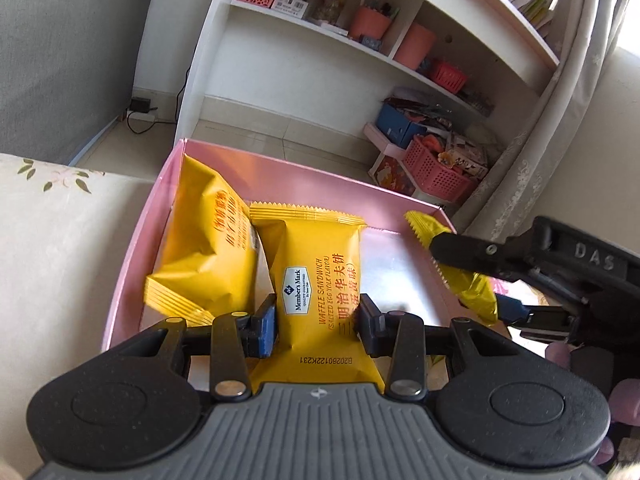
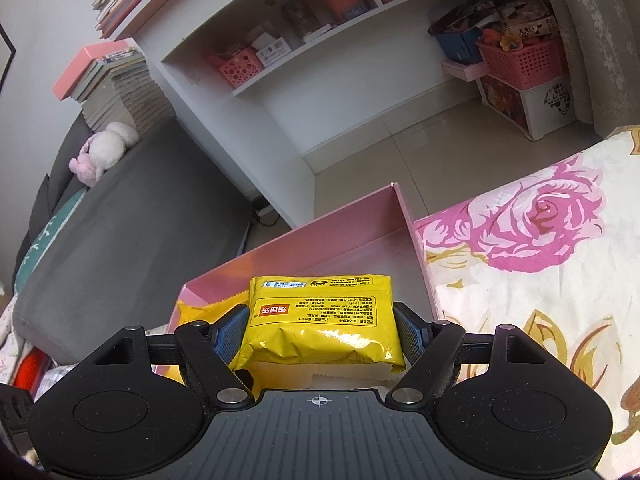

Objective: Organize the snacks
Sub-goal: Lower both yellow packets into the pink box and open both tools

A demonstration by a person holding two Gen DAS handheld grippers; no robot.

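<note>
- White shelving (image 1: 304,40) fills the background, holding pink baskets, orange cups and small boxes, above a pale tiled floor (image 1: 280,136).
- Bedding with large pink roses (image 2: 532,216) lies to the right of the box in the right wrist view; a cream cloth with small leaf sprigs (image 1: 60,240) lies to its left in the left wrist view.
- A shallow pink box (image 1: 312,178) sits open on this soft surface, with its far wall toward the shelving.
- One yellow snack packet (image 1: 208,248) already rests inside the box, leaning against the left wall.
- The left claw (image 1: 316,322) grips a second yellow packet, a waffle sandwich (image 1: 320,280), with both pads pressing its sides.
- That waffle sandwich stands lengthwise over the box floor, just beside the leaning packet, its serrated top edge pointing to the far wall.
- The right claw (image 2: 320,328) is closed on a third yellow packet (image 2: 320,320), holding it across its wider side with printed text facing up.
- In the left wrist view the right claw (image 1: 480,276) enters from the right edge, and its packet (image 1: 472,284) hangs over the right-hand wall of the box.
- In the right wrist view the third packet sits above the near part of the pink box (image 2: 360,236), whose right half shows bare floor.
</note>
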